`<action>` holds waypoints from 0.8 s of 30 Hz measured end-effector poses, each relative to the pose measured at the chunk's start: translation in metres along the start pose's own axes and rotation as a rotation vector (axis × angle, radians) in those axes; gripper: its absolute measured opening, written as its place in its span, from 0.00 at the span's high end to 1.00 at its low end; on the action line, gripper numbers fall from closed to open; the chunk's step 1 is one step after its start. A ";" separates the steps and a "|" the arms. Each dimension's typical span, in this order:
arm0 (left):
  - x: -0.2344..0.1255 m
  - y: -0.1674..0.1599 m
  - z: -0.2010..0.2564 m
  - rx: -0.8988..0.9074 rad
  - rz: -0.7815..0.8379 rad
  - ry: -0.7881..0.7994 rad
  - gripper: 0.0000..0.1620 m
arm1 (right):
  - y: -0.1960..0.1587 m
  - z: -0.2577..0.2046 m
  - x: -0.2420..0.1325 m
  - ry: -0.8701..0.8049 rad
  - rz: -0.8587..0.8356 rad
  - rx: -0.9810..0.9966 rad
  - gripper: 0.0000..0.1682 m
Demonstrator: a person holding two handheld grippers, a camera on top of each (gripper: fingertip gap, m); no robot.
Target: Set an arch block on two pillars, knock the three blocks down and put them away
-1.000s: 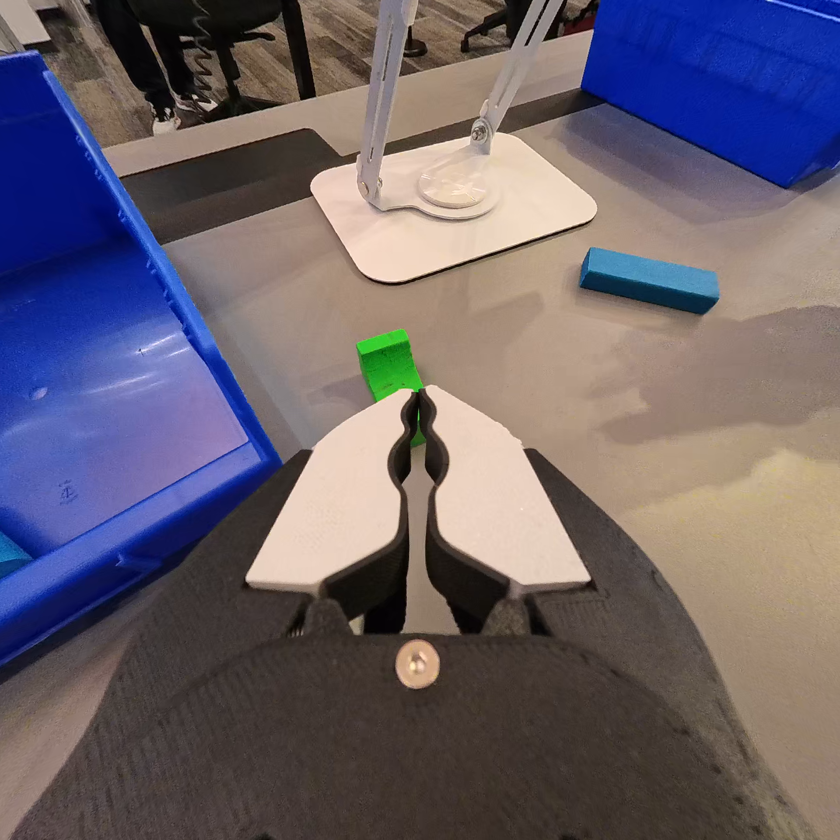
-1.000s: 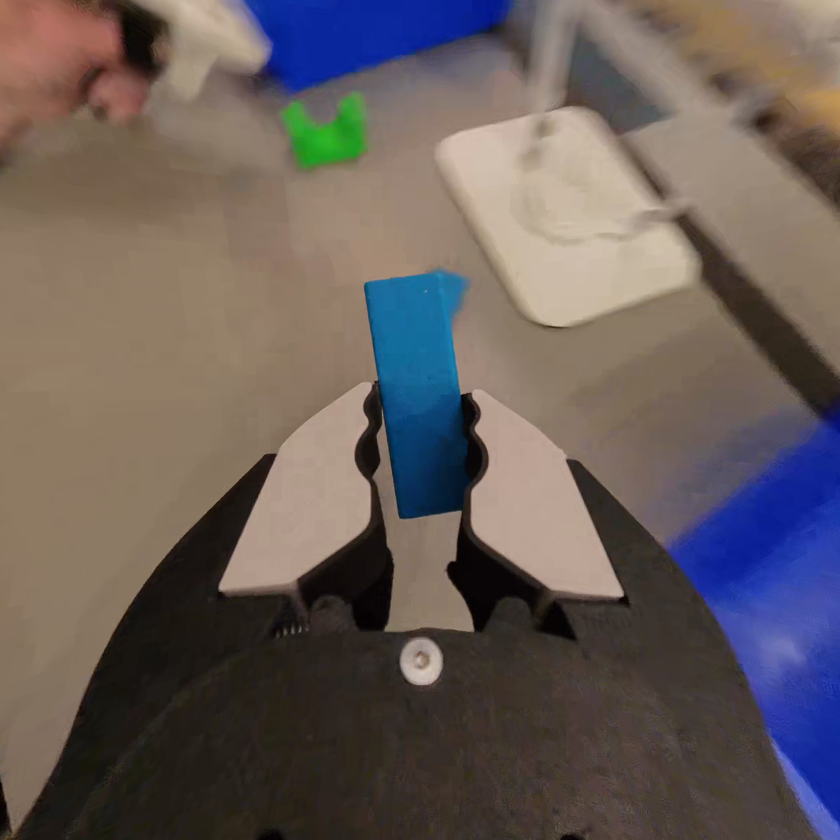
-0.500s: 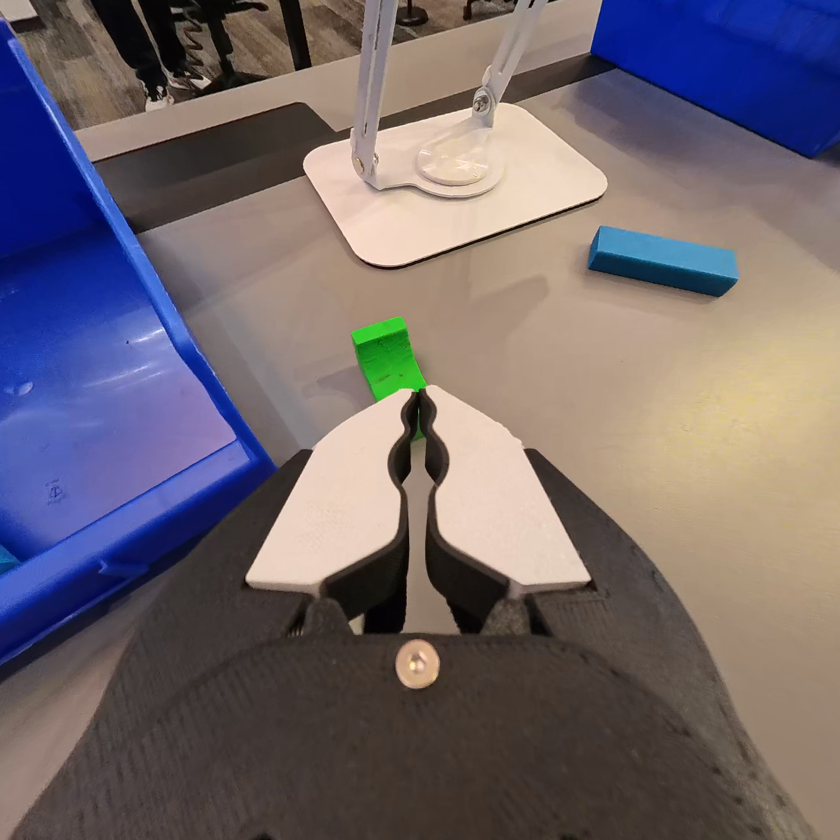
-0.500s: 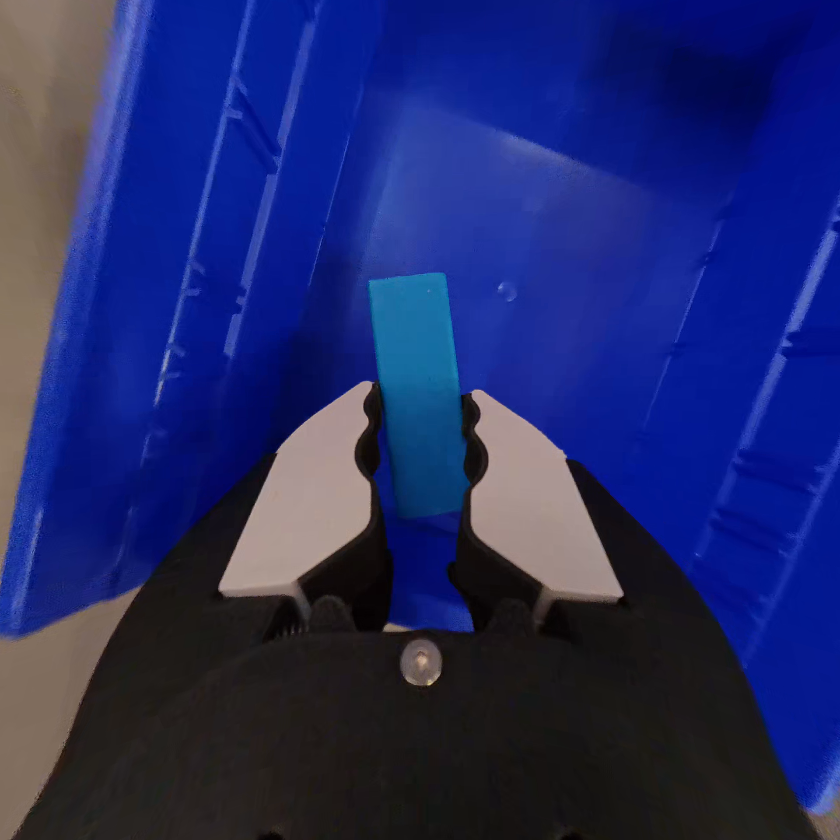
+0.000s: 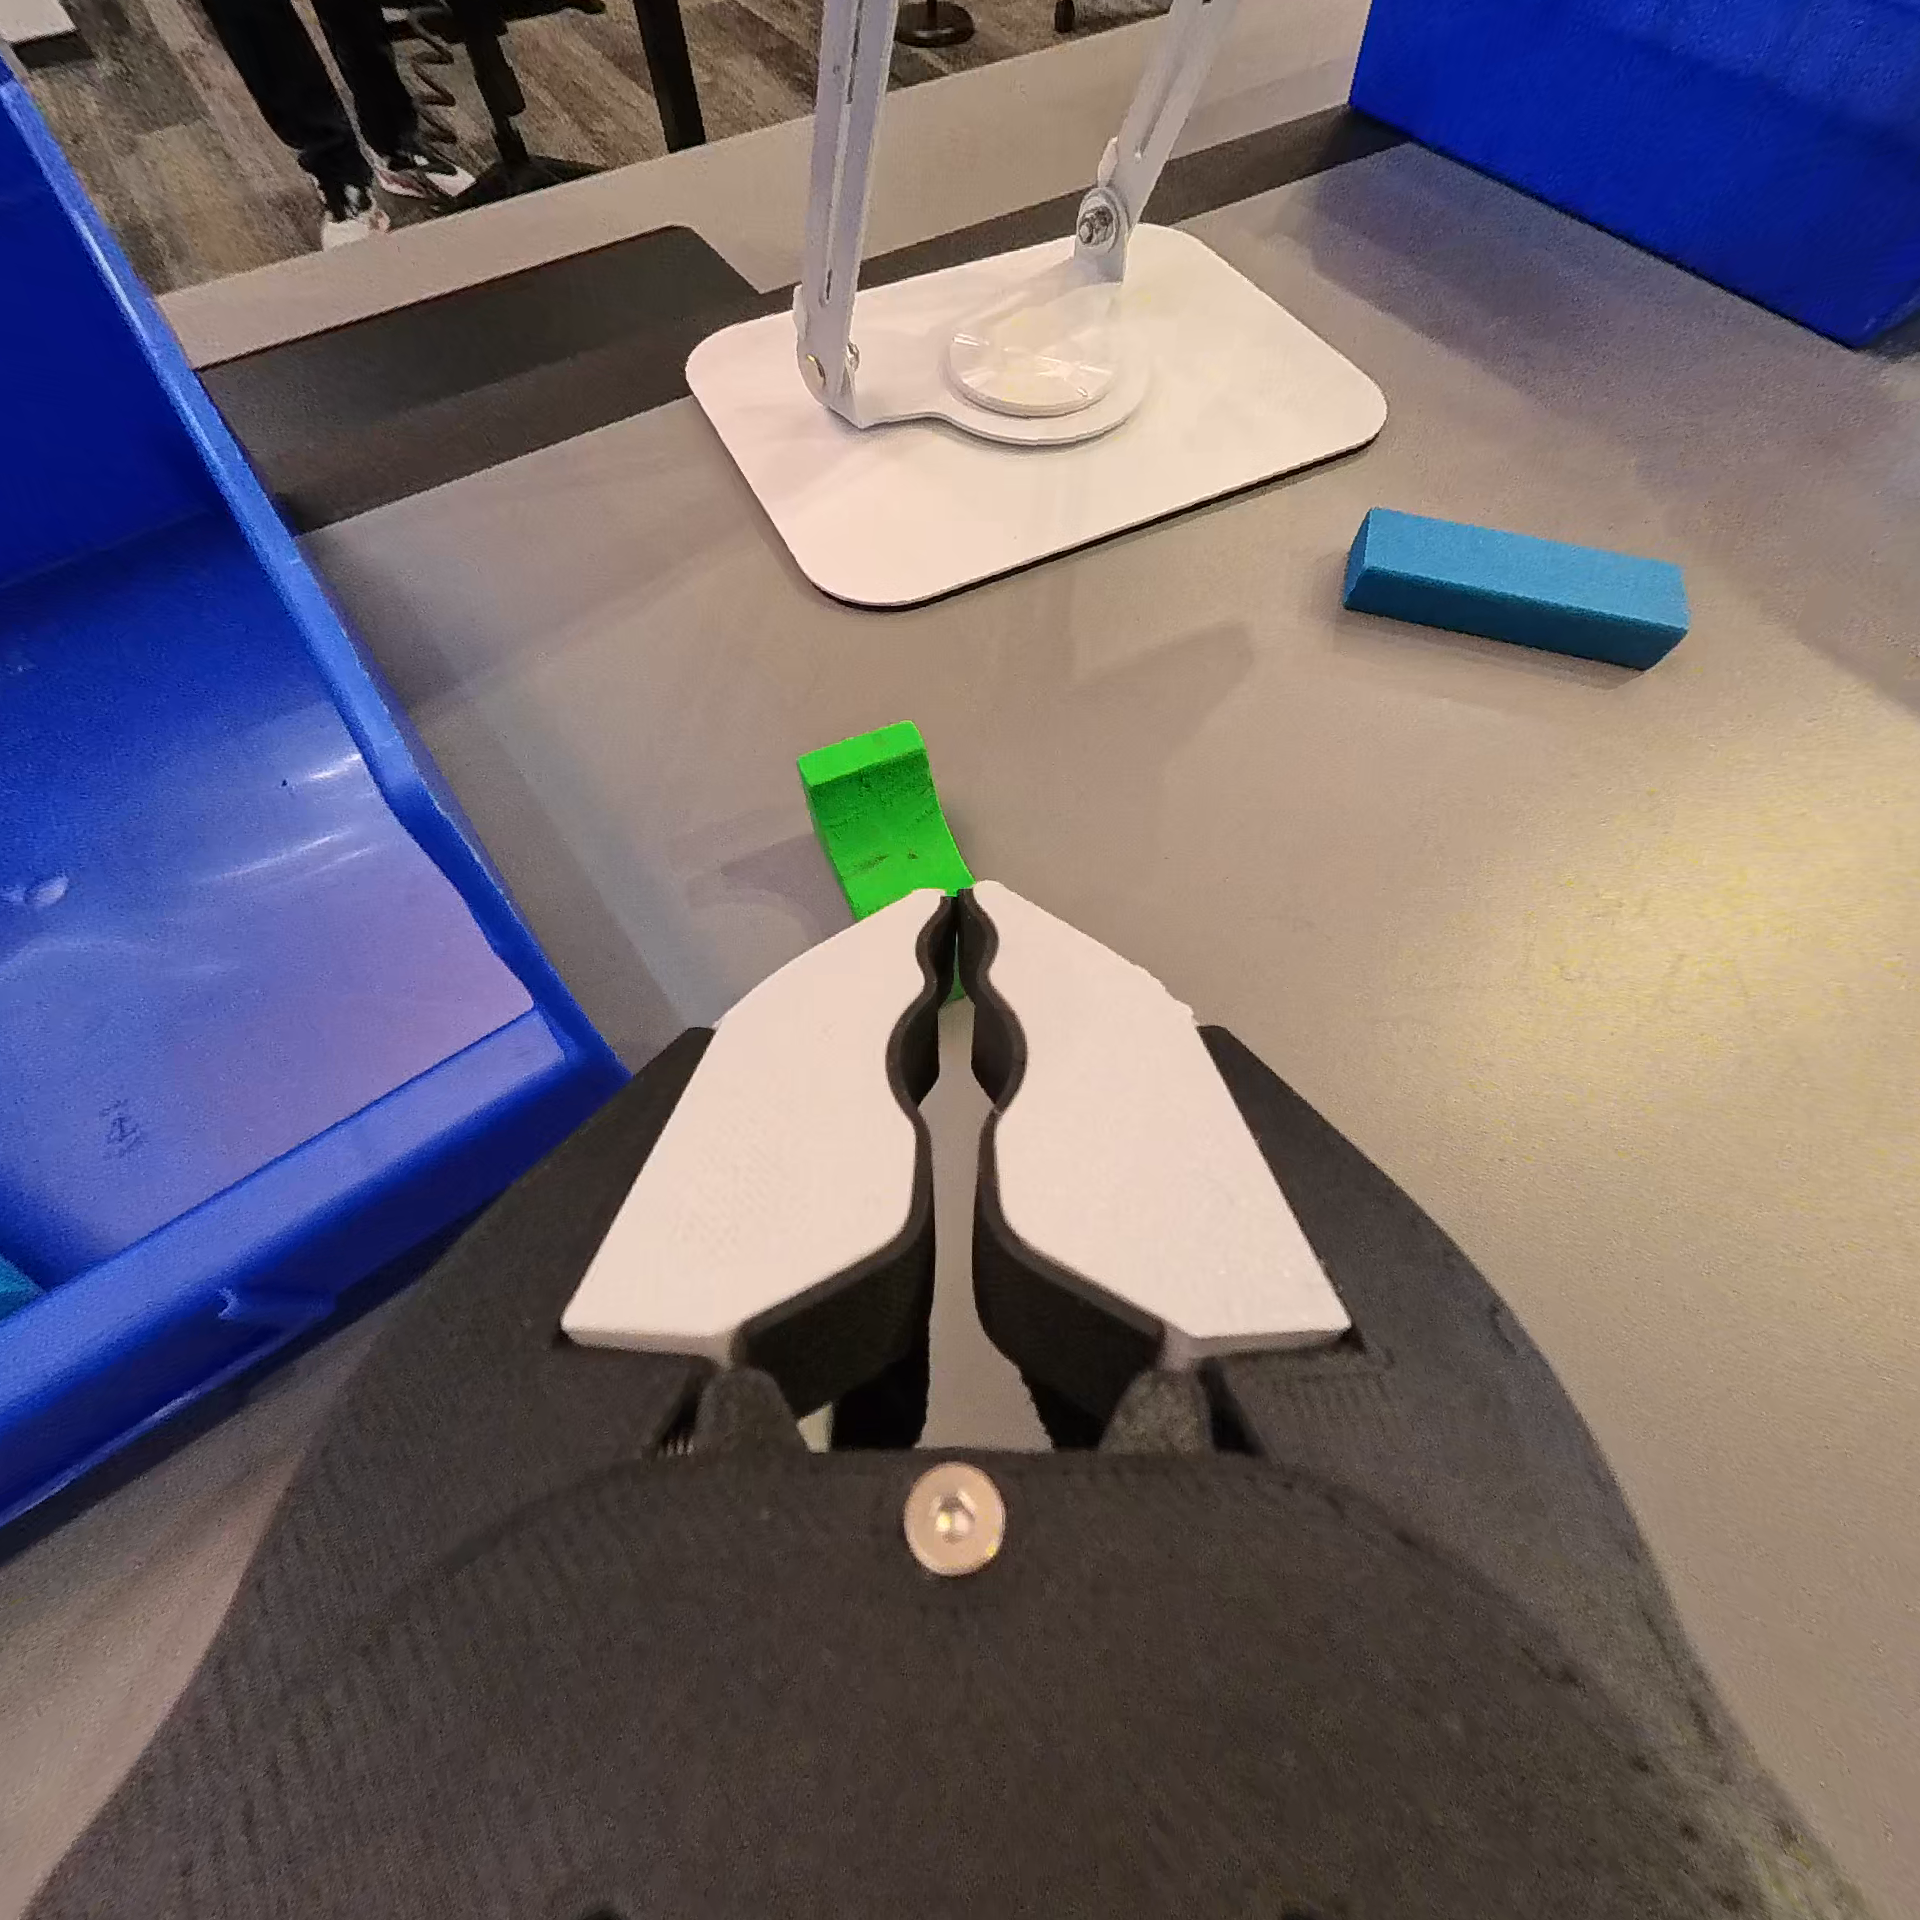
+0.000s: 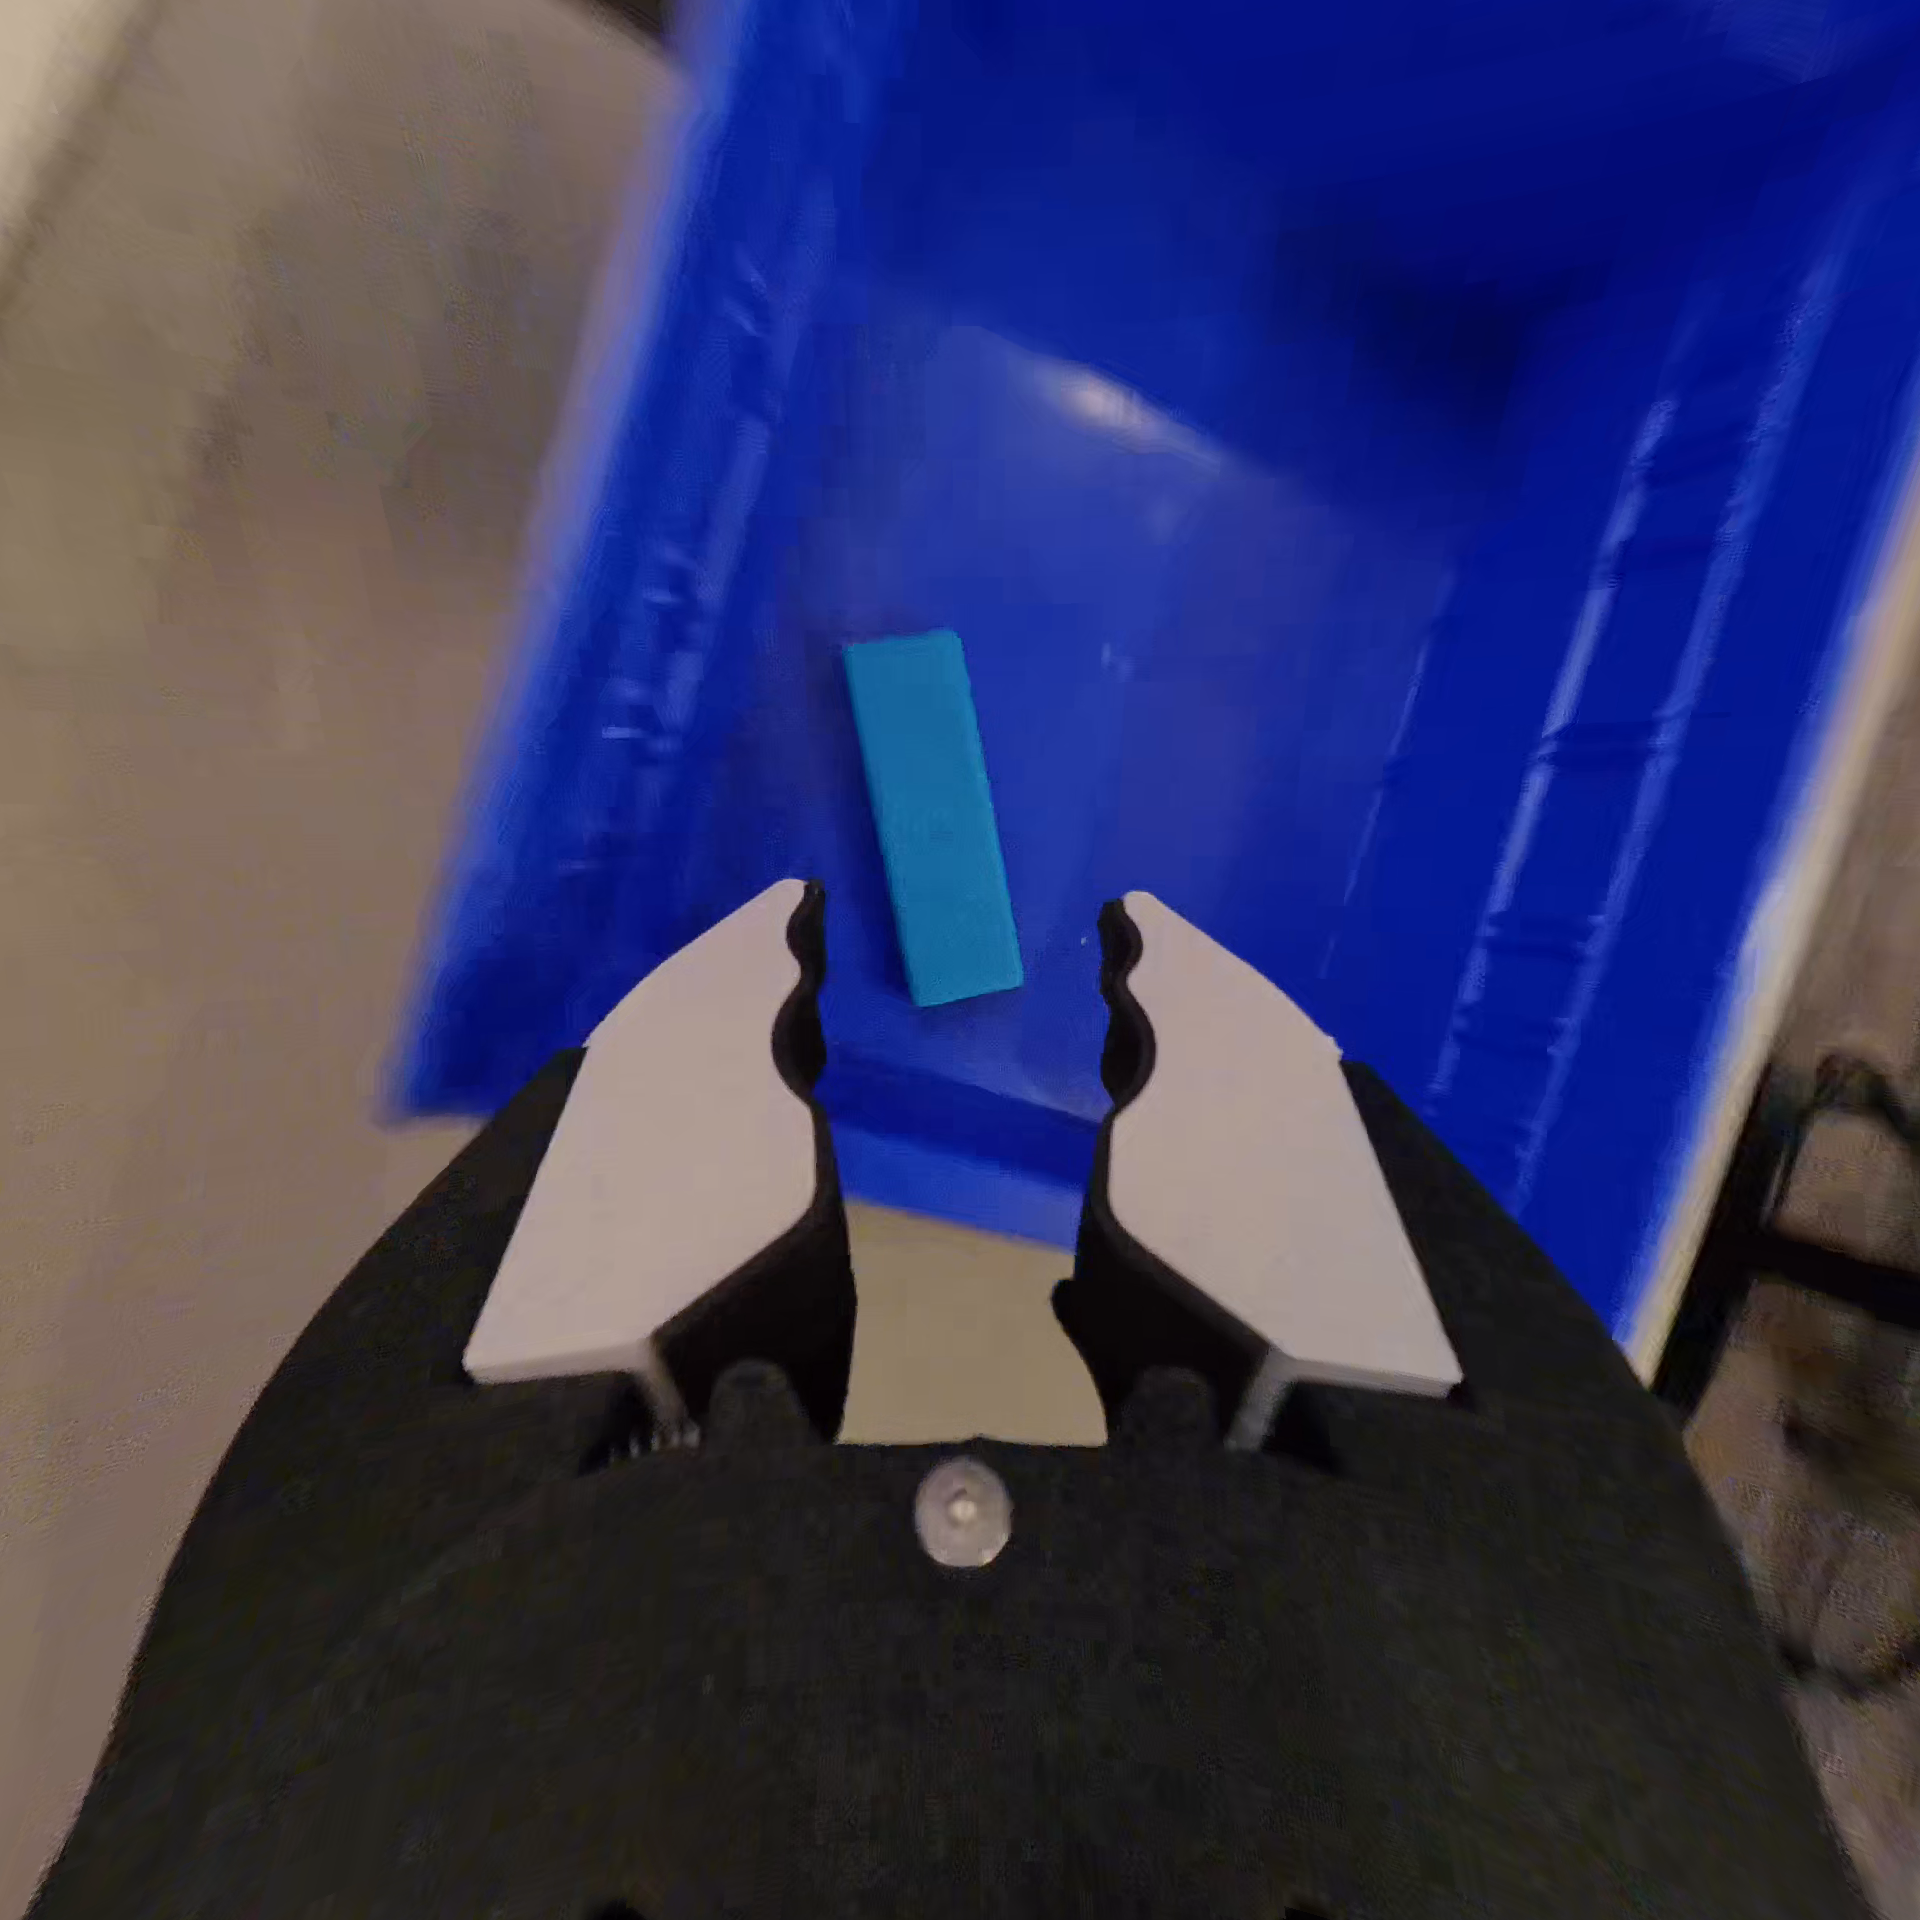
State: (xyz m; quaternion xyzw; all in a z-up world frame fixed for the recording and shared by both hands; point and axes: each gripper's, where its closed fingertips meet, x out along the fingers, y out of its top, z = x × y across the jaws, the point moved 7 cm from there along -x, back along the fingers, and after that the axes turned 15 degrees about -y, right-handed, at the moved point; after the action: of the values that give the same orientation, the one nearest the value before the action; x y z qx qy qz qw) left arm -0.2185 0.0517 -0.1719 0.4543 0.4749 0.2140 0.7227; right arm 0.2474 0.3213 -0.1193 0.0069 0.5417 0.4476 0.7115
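In the left wrist view my left gripper (image 5: 957,902) is shut, its pads pressed together with nothing between them. A green arch block (image 5: 883,821) lies on the grey table just beyond and under the fingertips. A blue pillar block (image 5: 1512,587) lies flat on the table at the right. In the right wrist view my right gripper (image 6: 961,914) is open and empty above a blue bin (image 6: 623,623). A second blue pillar block (image 6: 935,821) lies loose on the bin floor between and beyond the fingertips, touching neither pad.
Another blue bin (image 5: 343,665) stands at the left of the left wrist view, with a bit of a teal thing (image 5: 16,1288) in its corner. A white lamp base (image 5: 1039,436) stands behind the arch. A blue bin (image 5: 1662,135) is at the far right.
My right gripper carried the blue pillar block over the bin, opened, and the block dropped onto the bin floor. My left gripper stayed shut and drifted slightly by the green arch.
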 end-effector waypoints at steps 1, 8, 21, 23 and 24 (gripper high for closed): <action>0.000 0.000 0.000 0.002 0.001 0.001 1.00 | 0.005 -0.007 -0.029 -0.004 0.102 -0.006 0.70; 0.004 0.002 0.005 0.024 -0.011 0.000 1.00 | 0.024 -0.183 -0.097 0.314 0.318 -0.365 0.66; -0.002 0.001 -0.001 0.006 0.017 0.007 1.00 | 0.024 -0.270 -0.041 0.476 0.171 -0.448 0.80; -0.003 0.002 -0.001 0.013 0.019 0.013 1.00 | 0.026 -0.251 -0.062 0.488 0.234 -0.408 0.80; -0.003 0.002 -0.001 0.013 0.021 0.014 1.00 | 0.029 -0.233 -0.076 0.479 0.281 -0.372 0.80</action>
State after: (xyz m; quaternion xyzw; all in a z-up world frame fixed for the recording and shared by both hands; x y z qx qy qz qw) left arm -0.2205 0.0505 -0.1685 0.4623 0.4768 0.2217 0.7140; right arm 0.0472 0.1790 -0.1437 -0.1541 0.5963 0.6214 0.4843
